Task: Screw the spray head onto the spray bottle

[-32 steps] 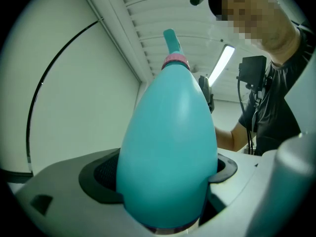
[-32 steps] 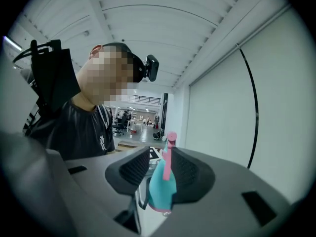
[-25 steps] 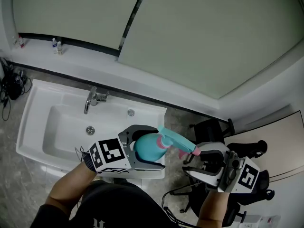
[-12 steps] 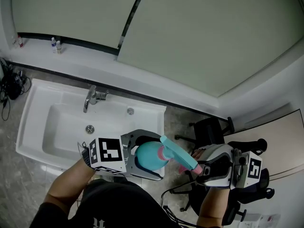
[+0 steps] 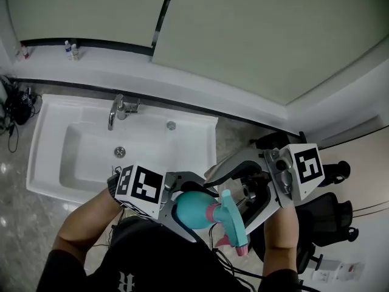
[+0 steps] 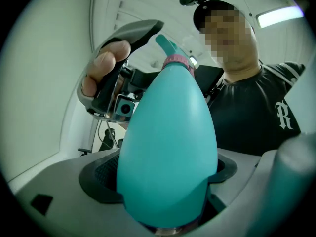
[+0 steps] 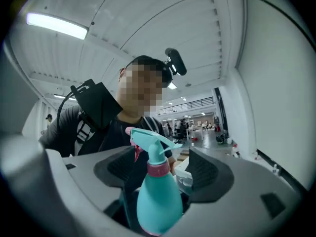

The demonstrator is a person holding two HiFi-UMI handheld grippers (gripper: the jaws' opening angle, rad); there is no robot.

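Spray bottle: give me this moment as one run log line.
left gripper: shut on spray bottle | right gripper: fingers just opened, astride spray head, not touching | spray head: on bottle neck

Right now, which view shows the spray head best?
Right gripper view: the spray head is whole there, nozzle, trigger and pink collar. Head view shows the spray head from above, tilted. In the left gripper view the bottle hides all but the collar and nozzle.

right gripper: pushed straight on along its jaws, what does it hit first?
The teal egg-shaped plastic spray bottle, likely around its pink collar under the teal spray head. The right gripper has just been opening its jaws; the neck appears between them, untouched.
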